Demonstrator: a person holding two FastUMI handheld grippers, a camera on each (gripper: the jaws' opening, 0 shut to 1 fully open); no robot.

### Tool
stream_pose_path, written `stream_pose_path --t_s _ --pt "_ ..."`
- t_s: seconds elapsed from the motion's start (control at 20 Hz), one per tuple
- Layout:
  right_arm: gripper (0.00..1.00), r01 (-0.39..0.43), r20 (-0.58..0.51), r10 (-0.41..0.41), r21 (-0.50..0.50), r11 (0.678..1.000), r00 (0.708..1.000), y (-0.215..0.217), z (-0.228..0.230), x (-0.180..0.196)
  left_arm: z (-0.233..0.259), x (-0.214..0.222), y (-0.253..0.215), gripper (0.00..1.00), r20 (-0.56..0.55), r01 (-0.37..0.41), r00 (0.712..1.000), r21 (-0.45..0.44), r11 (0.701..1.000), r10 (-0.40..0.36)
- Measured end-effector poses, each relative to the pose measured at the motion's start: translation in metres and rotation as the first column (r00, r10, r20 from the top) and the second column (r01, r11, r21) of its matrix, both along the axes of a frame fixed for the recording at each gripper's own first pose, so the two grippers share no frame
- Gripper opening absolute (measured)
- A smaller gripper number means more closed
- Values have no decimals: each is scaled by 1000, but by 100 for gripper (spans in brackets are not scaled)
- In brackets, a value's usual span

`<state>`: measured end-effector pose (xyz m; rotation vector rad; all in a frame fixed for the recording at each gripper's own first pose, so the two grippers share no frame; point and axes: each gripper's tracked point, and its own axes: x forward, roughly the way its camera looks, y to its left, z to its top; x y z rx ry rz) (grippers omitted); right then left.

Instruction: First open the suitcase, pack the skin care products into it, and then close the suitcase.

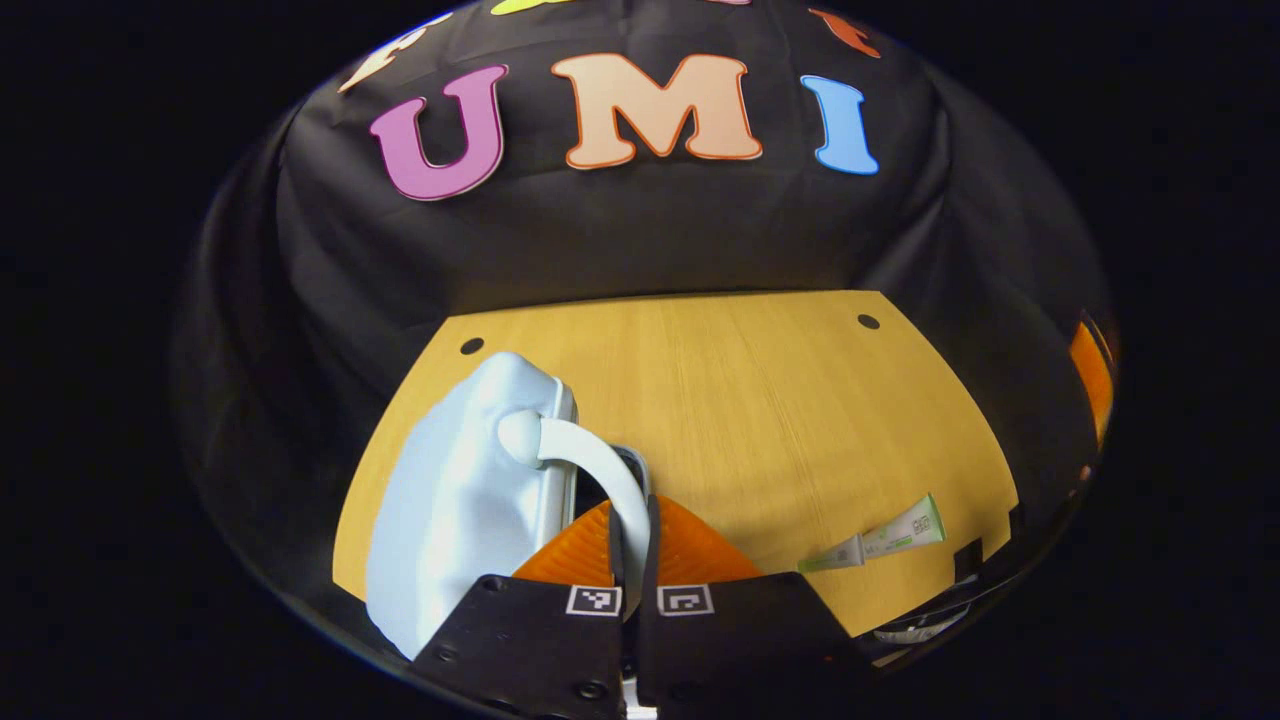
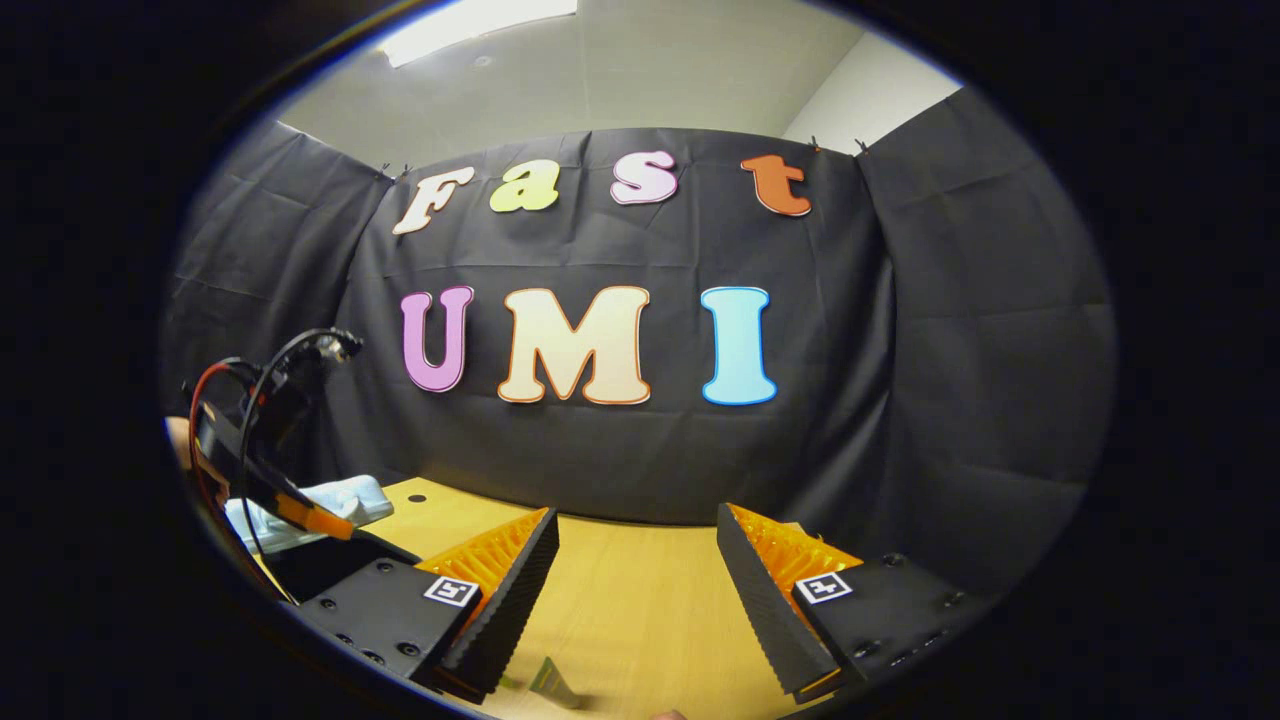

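A small pale suitcase lies on the wooden table at the left in the left gripper view. Its curved white handle runs down between my left gripper's fingers. My left gripper is shut on that handle, and a dark gap shows at the suitcase's edge beside it. A green-and-white skin care tube lies on the table to the right. In the right gripper view my right gripper hangs open above the table with nothing between its fingers. The tube's end shows low between them. The suitcase is at the far left.
In the right gripper view the left gripper's body with red and black cables stands over the suitcase at the left. The table has two small dark holes near its far edge, which meets the black cloth wall.
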<state>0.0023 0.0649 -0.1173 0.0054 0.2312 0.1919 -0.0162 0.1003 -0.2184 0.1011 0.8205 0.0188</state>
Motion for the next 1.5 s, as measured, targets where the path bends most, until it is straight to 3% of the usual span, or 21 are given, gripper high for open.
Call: stream_pose_path --t_s 0.4,0.9,1.5 --pt "99 -26 -10 26 11 1000 1000 37 -4 4 46 9 59 0 107 -64 992 11 998 63" --pt "98 18 5 -18 -26 1000 1000 84 -8 15 92 9 185 0 208 -128 970 15 992 122" --pt "98 82 37 -80 -64 995 996 142 3 13 79 -4 334 0 280 -263 921 -62 963 270"
